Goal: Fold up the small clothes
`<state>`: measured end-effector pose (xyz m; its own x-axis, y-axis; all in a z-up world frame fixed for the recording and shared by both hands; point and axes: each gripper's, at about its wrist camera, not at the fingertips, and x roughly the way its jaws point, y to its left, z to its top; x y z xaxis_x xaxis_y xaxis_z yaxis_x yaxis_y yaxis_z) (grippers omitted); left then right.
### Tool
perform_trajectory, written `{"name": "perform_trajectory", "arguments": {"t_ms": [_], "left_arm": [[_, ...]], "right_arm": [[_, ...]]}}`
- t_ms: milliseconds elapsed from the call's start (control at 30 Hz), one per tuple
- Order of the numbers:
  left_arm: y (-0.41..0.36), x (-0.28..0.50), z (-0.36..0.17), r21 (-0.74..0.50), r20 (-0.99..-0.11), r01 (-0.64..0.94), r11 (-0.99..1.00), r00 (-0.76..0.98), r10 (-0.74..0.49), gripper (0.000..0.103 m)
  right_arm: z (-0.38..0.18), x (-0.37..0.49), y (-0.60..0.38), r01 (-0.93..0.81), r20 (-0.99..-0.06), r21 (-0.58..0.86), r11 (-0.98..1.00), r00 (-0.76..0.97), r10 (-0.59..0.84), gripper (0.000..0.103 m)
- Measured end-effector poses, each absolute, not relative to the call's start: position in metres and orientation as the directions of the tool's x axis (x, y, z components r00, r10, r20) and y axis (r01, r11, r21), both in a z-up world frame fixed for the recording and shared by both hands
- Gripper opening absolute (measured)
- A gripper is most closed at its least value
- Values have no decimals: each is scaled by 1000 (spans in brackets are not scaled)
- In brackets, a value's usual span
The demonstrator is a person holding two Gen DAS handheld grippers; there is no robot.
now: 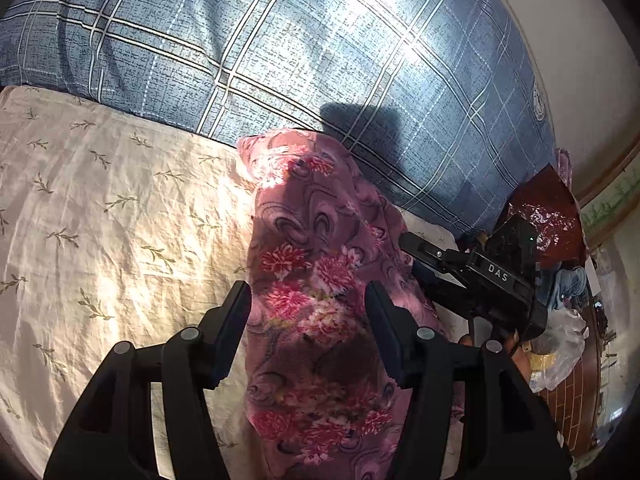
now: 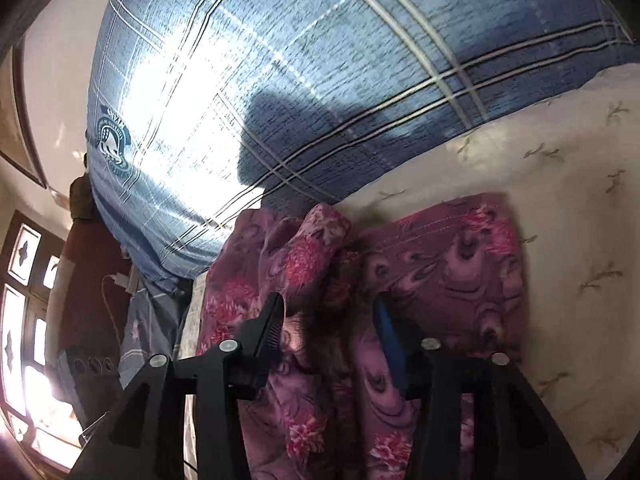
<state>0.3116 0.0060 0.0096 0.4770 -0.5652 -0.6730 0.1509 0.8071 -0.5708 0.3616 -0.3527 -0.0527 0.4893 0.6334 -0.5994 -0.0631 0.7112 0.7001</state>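
With the left gripper [image 1: 308, 300] and the right gripper [image 2: 328, 312] both spread above the floral garment [image 1: 316, 280] on the bed [image 1: 100, 220], pinching only one layer could undo the fold.

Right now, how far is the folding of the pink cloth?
Done: the cloth already lies in a long narrow strip on the sheet. In hand: nothing; left gripper and right gripper stand open above it. Left: its far end is still bunched, and the strip probably needs folding shorter.
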Motion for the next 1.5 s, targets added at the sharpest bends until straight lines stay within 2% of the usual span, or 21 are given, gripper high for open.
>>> {"name": "perform_trajectory", "arguments": {"t_ms": [67, 100, 133, 300, 333, 367, 600, 667, 733, 867, 1000, 1033, 1067, 1200, 1267, 1300, 1333, 1367, 1400, 1433, 1500], "left_arm": [[6, 316, 2, -590, -671, 136, 796, 465, -578, 58], [6, 316, -1, -596, -670, 135, 792, 461, -583, 58], [5, 316, -2, -594, -674, 131, 794, 457, -580, 58], [7, 312, 7, -586, -663, 140, 798, 482, -572, 58], [7, 311, 9, -586, -659, 145, 797, 487, -573, 63], [6, 311, 8, -584, -659, 144, 799, 491, -570, 69], [-22, 311, -13, -498, -740, 161, 852, 434, -514, 70], [-22, 309, -11, -487, -741, 171, 857, 439, -508, 70], [-17, 310, -9, -503, -738, 164, 849, 429, -520, 70], [-12, 304, -3, -514, -743, 164, 842, 404, -533, 70], [-15, 281, 8, -463, -759, 179, 868, 426, -493, 70], [-15, 274, 10, -462, -763, 174, 870, 421, -490, 70], [-16, 267, 10, -461, -770, 168, 871, 411, -487, 70], [-31, 243, -5, -356, -830, 211, 910, 377, -412, 72], [-36, 237, -19, -334, -855, 212, 919, 343, -390, 73], [-36, 235, -19, -331, -850, 209, 920, 356, -387, 73], [-37, 235, -18, -326, -855, 210, 922, 352, -382, 73], [-36, 234, -15, -327, -867, 200, 924, 325, -377, 73], [-34, 233, -11, -336, -872, 193, 922, 305, -382, 72], [-29, 228, -3, -349, -866, 191, 918, 308, -393, 72], [-19, 219, 20, -360, -833, 199, 912, 371, -410, 72]], "right_arm": [[-53, 365, -334, -133, -620, 664, 736, 452, 641, 50], [-50, 365, -329, -149, -642, 628, 764, 455, 617, 39], [-48, 365, -328, -156, -638, 634, 758, 448, 626, 14], [0, 330, -359, -195, -508, 643, 741, 615, 603, 13], [6, 324, -368, -193, -494, 644, 740, 633, 596, 13], [10, 320, -376, -185, -504, 628, 756, 644, 576, 13], [-63, 340, -410, 53, -696, 566, 823, 565, 443, 16], [-60, 333, -425, 87, -624, 668, 739, 608, 491, 28], [-52, 320, -436, 96, -571, 730, 677, 631, 526, 29], [-46, 276, -447, 73, -528, 772, 631, 626, 574, 43], [-57, 247, -423, 26, -537, 768, 640, 570, 622, 43], [-57, 244, -415, 8, -586, 714, 700, 553, 592, 34], [-51, 242, -404, -24, -615, 665, 747, 550, 565, 10], [-6, 223, -406, -166, -490, 657, 735, 647, 584, 9], [-13, 223, -406, -150, -533, 624, 767, 636, 557, 9], [-25, 227, -402, -109, -609, 568, 816, 612, 505, 9], [-43, 231, -397, -68, -703, 496, 866, 554, 446, 12], [-53, 231, -397, -49, -729, 477, 878, 536, 426, 20], [-48, 226, -402, -33, -703, 500, 865, 567, 428, 20], [-37, 220, -405, -14, -692, 513, 858, 584, 423, 27], [-12, 207, -404, -54, -634, 514, 856, 649, 421, 27]]}}
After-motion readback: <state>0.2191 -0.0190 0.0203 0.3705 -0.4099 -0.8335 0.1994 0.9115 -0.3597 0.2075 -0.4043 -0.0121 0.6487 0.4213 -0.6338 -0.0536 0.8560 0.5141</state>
